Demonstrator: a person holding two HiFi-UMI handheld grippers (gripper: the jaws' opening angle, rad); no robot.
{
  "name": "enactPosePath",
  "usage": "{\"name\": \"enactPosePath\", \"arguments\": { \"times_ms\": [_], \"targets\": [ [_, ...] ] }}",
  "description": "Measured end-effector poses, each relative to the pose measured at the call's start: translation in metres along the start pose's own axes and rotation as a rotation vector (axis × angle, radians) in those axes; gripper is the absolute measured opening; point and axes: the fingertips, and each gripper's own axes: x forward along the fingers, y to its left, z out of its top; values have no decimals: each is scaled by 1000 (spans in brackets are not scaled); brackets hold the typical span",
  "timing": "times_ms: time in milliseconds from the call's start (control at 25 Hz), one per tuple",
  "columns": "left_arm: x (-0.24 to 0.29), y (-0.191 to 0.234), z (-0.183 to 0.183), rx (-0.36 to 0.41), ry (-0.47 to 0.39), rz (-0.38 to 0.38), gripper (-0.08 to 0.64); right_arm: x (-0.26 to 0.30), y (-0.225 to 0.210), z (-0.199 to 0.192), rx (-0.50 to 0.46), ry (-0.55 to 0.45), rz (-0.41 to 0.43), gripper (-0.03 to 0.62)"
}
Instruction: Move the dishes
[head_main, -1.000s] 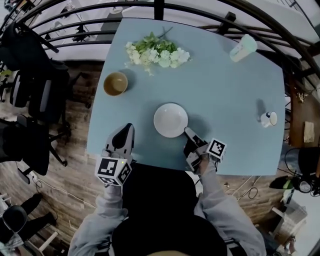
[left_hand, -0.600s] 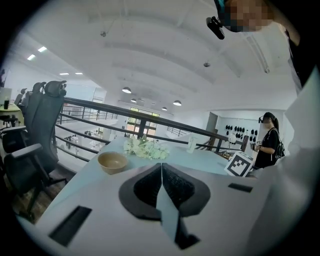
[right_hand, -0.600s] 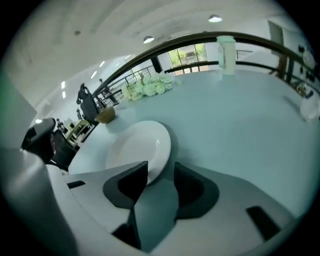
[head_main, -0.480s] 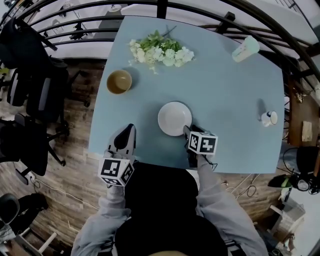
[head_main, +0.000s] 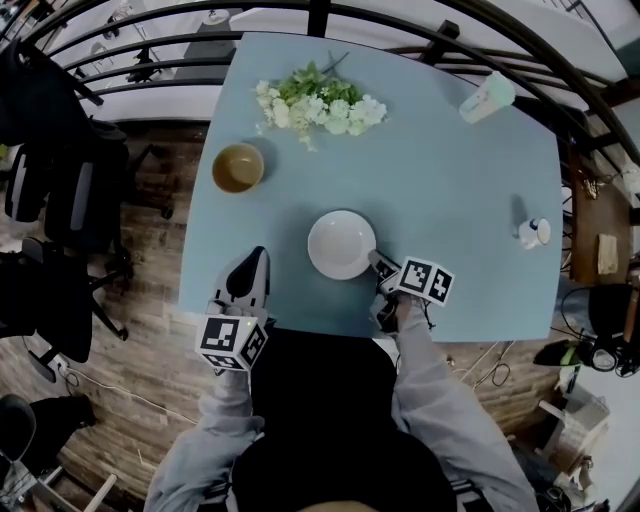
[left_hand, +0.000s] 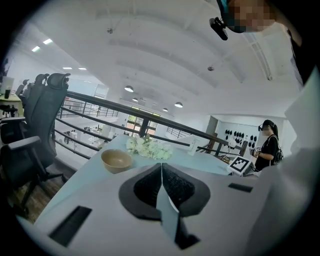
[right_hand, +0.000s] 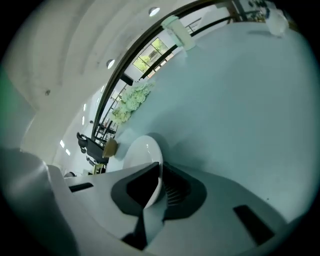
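A white plate (head_main: 341, 244) lies on the pale blue table (head_main: 450, 190), near its front edge. My right gripper (head_main: 380, 266) reaches the plate's right near rim; its jaws have just been closing. In the right gripper view the plate (right_hand: 142, 155) has its rim pinched between the pads of the right gripper (right_hand: 161, 167). My left gripper (head_main: 252, 262) hovers at the table's front left edge, apart from the plate, shut with nothing in it. In the left gripper view its pads (left_hand: 170, 186) meet. A tan bowl (head_main: 237, 167) stands at the left, also ahead of the left gripper (left_hand: 161, 167).
White flowers (head_main: 318, 103) lie at the back of the table. A pale green cup (head_main: 486, 97) lies at the back right and a small white cup (head_main: 536, 233) stands near the right edge. Office chairs (head_main: 70, 190) stand on the wooden floor to the left. A black railing (head_main: 320, 18) curves behind.
The right gripper has rolled, its marker cube turning, and its jaws have closed on the plate's rim. The left gripper has hardly shifted.
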Motion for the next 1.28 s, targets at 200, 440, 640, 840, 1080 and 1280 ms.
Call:
{"name": "enactPosePath", "arguments": {
  "times_ms": [200, 440, 640, 840, 1080, 1280],
  "targets": [
    [1, 5, 1, 0, 5, 0, 17, -4, 3, -6, 219, -30, 177, 26],
    [3, 2, -1, 14, 24, -32, 17, -13, 9, 1, 346, -114, 323, 20],
    [9, -7, 0, 36, 38, -89, 17, -28, 9, 14, 378, -202, 370, 18],
    [20, -19, 5, 67, 48, -173, 17, -45, 2, 25, 451, -317, 415, 18],
    [33, -34, 2, 93, 76, -275, 17, -77, -12, 47, 506, -482, 473, 18],
    [43, -51, 7, 110, 52, -315, 17, -111, -32, 68, 535, -596, 499, 18]
  ]
}}
